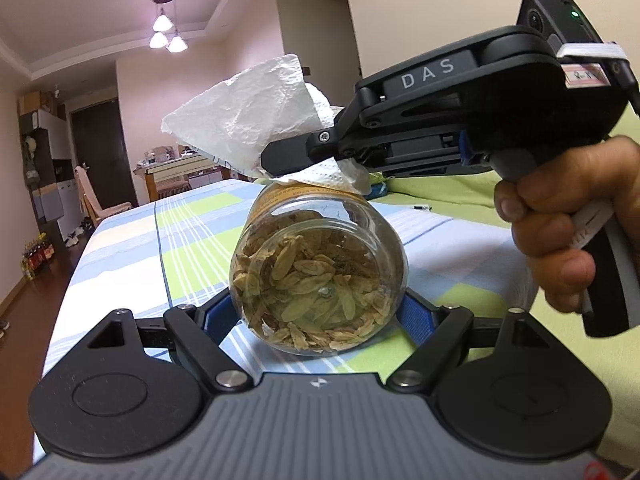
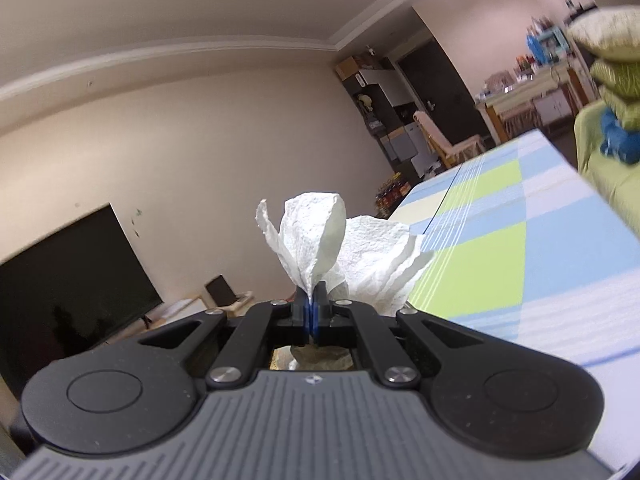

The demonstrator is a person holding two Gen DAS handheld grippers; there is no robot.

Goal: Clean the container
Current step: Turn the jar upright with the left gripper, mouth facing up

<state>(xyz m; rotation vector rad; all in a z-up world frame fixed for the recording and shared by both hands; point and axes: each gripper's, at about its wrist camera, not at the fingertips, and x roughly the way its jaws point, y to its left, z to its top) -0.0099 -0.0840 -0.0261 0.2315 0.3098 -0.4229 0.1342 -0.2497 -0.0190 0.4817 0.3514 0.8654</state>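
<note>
Above the checked tablecloth the left gripper clamps a clear plastic jar by its base, held off the cloth and tipped away. The right gripper, pinched tight on a crumpled paper towel, presses it against the jar's far end — too hard a wipe could twist the jar out of the pads. It is full of dried yellow-brown slices — the far end looks yellow-banded.

Close wrist views (shared tissue)

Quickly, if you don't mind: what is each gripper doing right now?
Left gripper: closed on the clear jar of dried slices.
Right gripper: shut on the white paper towel, at the jar's far end.
</note>
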